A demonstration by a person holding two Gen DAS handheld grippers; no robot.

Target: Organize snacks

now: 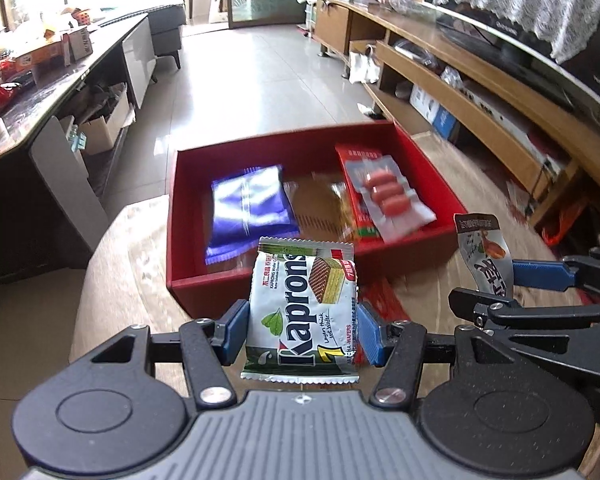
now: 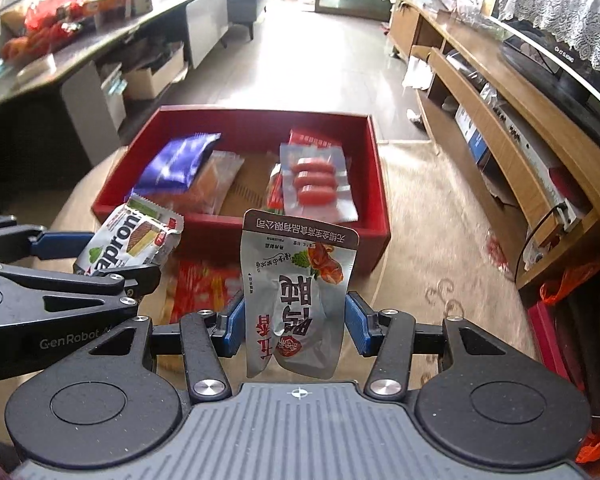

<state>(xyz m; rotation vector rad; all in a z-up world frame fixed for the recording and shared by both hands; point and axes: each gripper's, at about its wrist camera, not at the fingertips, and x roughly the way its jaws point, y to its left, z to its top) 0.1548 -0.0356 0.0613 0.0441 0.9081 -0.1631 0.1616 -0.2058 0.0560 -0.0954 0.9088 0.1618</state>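
Note:
My left gripper (image 1: 302,330) is shut on a white and green Kaprons wafer pack (image 1: 304,312), held upright just short of the red box (image 1: 188,276). Beside it on the right, my right gripper (image 2: 296,322) is shut on a silver pouch (image 2: 300,292) printed with a drumstick picture. Each gripper shows in the other's view: the wafer pack (image 2: 132,246) at left, the pouch (image 1: 486,256) at right. Inside the box lie a blue packet (image 1: 248,208), a clear brownish packet (image 1: 318,208) and a sausage pack (image 1: 384,192).
A red wrapper (image 2: 198,290) lies on the beige table (image 2: 440,240) below the pouch, in front of the box. A cluttered dark counter (image 1: 48,88) runs along the left, a wooden TV cabinet (image 1: 480,92) along the right, tiled floor between.

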